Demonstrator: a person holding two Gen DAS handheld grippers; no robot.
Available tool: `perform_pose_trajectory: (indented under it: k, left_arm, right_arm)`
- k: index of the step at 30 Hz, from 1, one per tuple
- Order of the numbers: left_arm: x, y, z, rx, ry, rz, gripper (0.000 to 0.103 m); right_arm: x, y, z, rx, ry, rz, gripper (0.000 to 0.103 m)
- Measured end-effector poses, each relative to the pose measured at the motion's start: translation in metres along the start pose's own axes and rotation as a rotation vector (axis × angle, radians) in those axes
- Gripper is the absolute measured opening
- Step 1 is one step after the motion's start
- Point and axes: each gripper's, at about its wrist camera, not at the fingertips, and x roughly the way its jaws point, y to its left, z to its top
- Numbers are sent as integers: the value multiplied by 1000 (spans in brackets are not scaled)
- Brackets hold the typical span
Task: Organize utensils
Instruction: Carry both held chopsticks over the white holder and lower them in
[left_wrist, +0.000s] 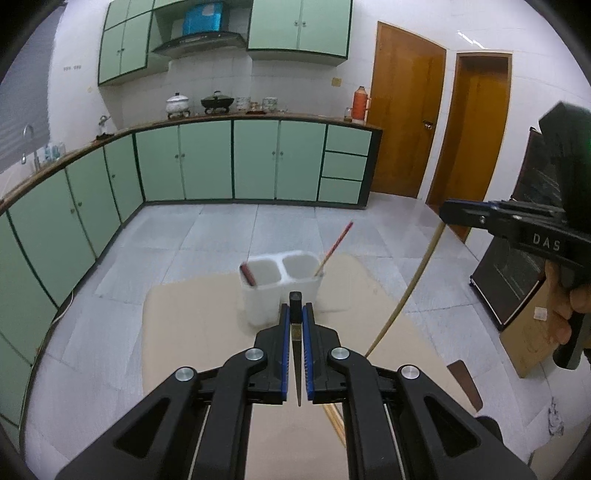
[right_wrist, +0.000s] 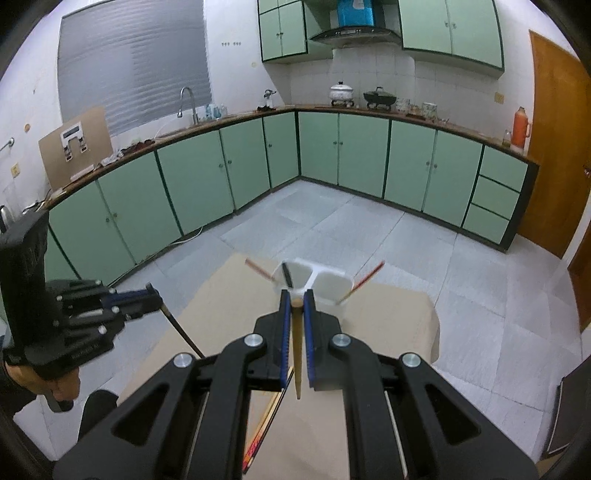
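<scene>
Your left tool (left_wrist: 295, 314) is clenched on a dark, black-tipped chopstick (left_wrist: 296, 354): the blue-padded jaws press on it from both sides, its black end stands out just past the fingertips and its tapered end runs back towards the camera. The tool points forward and downward over the beige surface (left_wrist: 192, 332). Just beyond its tips, lower down, stands the white plastic two-compartment utensil holder (left_wrist: 258, 306). A dark red-tipped stick (left_wrist: 248, 275) leans at the left edge of the holder's left compartment, and a red-and-tan stick (left_wrist: 332, 249) leans out of the right compartment's far right corner.

Your right tool (right_wrist: 295, 302) is pitched downward in the same way and grips a pale wooden chopstick (right_wrist: 296, 350), its rounded end just past the fingertips and the holder directly ahead of it. In the left view, this tool reaches in from the right with the pale stick hanging down from its jaws, and your right hand (left_wrist: 565, 306) is wrapped round its handle.

More sticks (right_wrist: 264, 424) lie on the surface beneath the right tool.
</scene>
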Motion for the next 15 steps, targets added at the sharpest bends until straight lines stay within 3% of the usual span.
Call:
perform_pose_trajectory:
  k: [9,15]
  left_arm:
    - [20,5,90,-4,-127,45,6]
    - [46,20,129,-37,-200,84,6]
  right_arm:
    - [21,-14,70,7,-63,-49,6]
    - [53,-32,98,37,-112,-84,6]
